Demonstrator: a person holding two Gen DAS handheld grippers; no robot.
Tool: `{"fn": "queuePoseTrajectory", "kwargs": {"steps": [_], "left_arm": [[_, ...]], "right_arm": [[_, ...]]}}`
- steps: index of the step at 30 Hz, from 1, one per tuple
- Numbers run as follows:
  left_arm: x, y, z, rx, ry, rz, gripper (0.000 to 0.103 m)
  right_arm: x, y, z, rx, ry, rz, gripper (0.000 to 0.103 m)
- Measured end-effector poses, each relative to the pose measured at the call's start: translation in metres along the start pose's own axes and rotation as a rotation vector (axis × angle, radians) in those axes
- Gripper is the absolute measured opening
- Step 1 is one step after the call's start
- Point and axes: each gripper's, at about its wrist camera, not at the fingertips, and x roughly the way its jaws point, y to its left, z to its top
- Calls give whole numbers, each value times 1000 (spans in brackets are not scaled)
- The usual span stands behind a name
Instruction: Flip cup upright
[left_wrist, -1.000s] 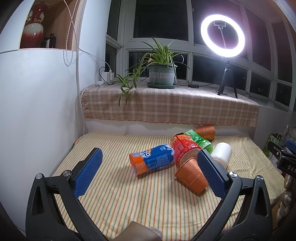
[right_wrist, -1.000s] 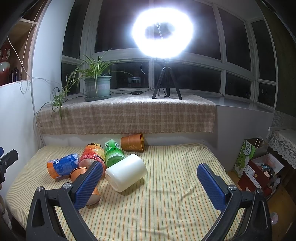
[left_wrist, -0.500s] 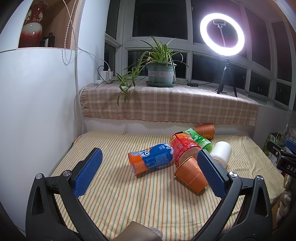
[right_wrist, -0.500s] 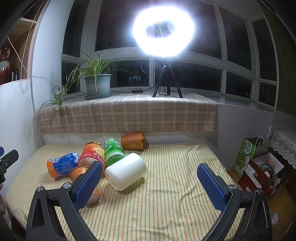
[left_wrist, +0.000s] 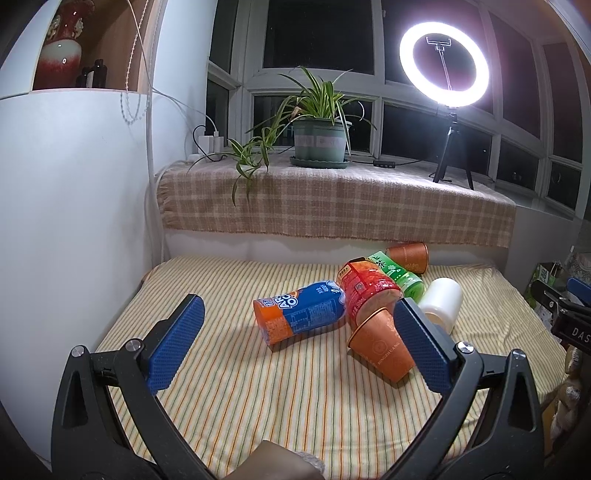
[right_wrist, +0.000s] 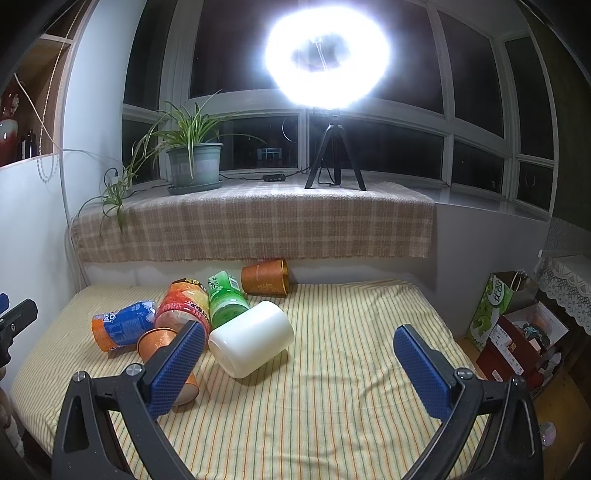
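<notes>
Several cups lie on their sides on the striped bed cover (left_wrist: 280, 398). A white cup (right_wrist: 251, 338) (left_wrist: 441, 302) lies in the middle. An orange paper cup (left_wrist: 380, 345) (right_wrist: 157, 338) lies nearest, partly behind a blue pad in both views. A second orange cup (right_wrist: 265, 276) (left_wrist: 408, 255) lies by the back wall. My left gripper (left_wrist: 299, 343) is open and empty, above the cover in front of the pile. My right gripper (right_wrist: 299, 369) is open and empty, with the white cup just beyond its left pad.
A blue-and-orange bottle (left_wrist: 301, 312), a red bottle (left_wrist: 364, 290) and a green bottle (right_wrist: 225, 302) lie among the cups. A checked-cloth sill behind holds a potted plant (left_wrist: 319, 138) and a ring light (left_wrist: 443, 68). Bags and boxes (right_wrist: 517, 325) stand on the floor at right.
Both views have shifted only slightly. The objects lie as before and both grippers stay open.
</notes>
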Motion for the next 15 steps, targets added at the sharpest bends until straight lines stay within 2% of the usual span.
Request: {"fn": "queuePoseTrajectory", "kwargs": {"steps": [15], "left_arm": [[10,2,-8,-6,32,-3,103]], "right_arm": [[14,0,2,3,41,6,103]]}}
